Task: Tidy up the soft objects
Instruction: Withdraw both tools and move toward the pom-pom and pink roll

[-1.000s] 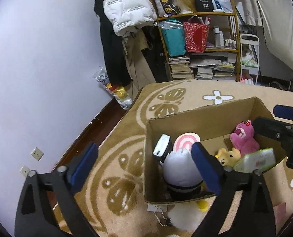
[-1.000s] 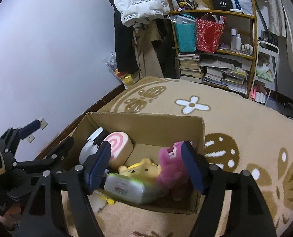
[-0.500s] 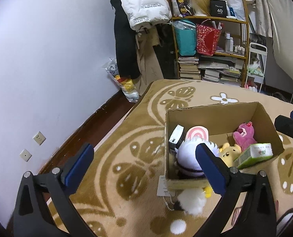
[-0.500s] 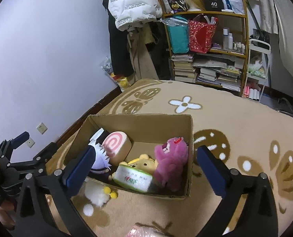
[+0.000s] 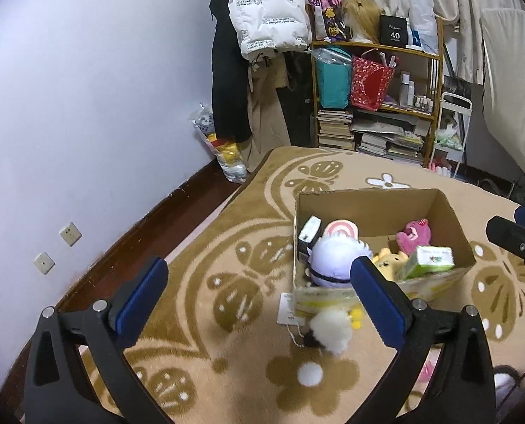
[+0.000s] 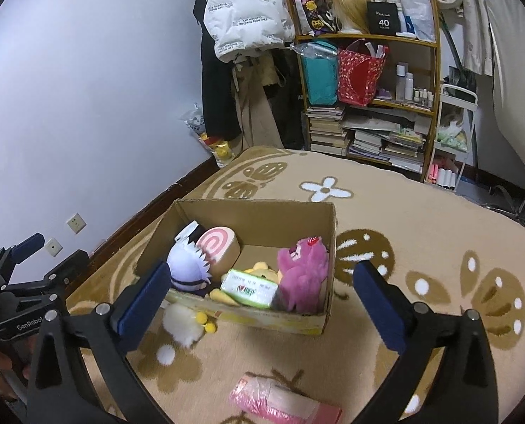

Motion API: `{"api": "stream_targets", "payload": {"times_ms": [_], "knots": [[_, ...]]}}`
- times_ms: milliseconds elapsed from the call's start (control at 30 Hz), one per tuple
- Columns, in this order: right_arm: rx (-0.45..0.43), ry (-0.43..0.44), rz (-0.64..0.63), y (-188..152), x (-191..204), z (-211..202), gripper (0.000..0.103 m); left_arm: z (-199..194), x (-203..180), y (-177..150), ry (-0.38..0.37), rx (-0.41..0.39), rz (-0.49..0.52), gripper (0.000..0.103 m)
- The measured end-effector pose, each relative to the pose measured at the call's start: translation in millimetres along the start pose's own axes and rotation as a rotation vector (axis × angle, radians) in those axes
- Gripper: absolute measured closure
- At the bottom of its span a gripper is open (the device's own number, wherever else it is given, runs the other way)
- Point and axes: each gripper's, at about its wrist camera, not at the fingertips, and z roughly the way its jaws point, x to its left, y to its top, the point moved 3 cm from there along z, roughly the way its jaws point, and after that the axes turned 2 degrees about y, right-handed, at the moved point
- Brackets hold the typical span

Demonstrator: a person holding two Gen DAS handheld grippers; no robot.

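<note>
An open cardboard box stands on the carpet. It holds a white-haired plush doll, a pink swirl roll cushion, a yellow bear, a pink bear and a green tissue pack. A white fluffy plush lies on the carpet against the box front. A pink packet lies nearer me. My left gripper is open and empty, back from the box. My right gripper is open and empty, above the carpet before the box.
A tan patterned carpet covers the floor. A white wall with sockets runs along the left. A shelf with bags and books, hanging coats and a white cart stand at the back.
Both grippers have pulled back and up from the box, so it looks smaller and farther. The white fluffy plush and the pink packet have come into fuller view.
</note>
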Motion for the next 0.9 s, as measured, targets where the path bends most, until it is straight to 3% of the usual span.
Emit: {"api": "stream_targets", "payload": {"times_ms": [467,900], "knots": [[0.051,0.014,0.013,-39,7,-15,0.0,-9,-5,-28,-0.008,0.058,0.029,0.001],[0.171,-0.001,0.054,-76,-2,19,0.0,15,-17,-48,-0.012,0.114,0.074,0.001]]}}
